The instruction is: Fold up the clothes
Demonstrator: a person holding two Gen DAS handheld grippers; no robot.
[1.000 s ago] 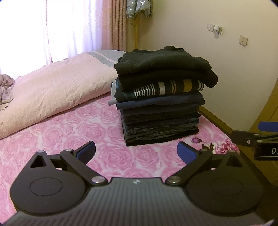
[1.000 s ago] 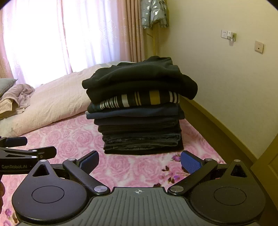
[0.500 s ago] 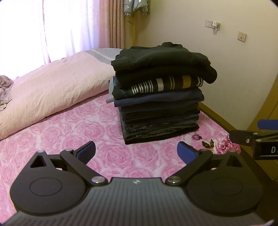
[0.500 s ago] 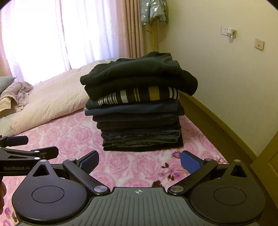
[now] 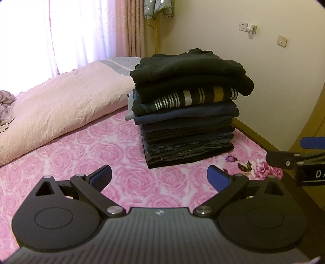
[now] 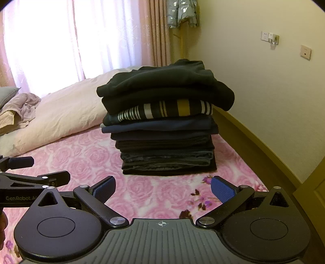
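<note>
Stack of folded clothes [image 5: 189, 109] sits on the bed [image 5: 85, 150], at 12 o'clock from both cameras, near the wall-side edge. Top item is a black sweater [image 5: 189, 69]; under it a striped garment [image 5: 195, 97] with white and mustard bands, then navy and dark denim layers down to the rose-print bedspread. Stack upright, edges roughly aligned.

Left hand-held gripper [image 5: 159, 177]: released, blue pads wide apart, nothing between them, short of the stack. Right hand-held gripper [image 6: 163, 187]: likewise spread and empty, also short of the stack.

Pink quilt [image 5: 61, 105] lies at 10 o'clock, its end touching or just behind the stack; cannot tell which. Crumpled cloth [image 6: 22, 105] at 9 o'clock, well apart. Curtains [image 6: 158, 32] and a hanging jacket [image 6: 181, 12] at 12 o'clock, behind.
</note>
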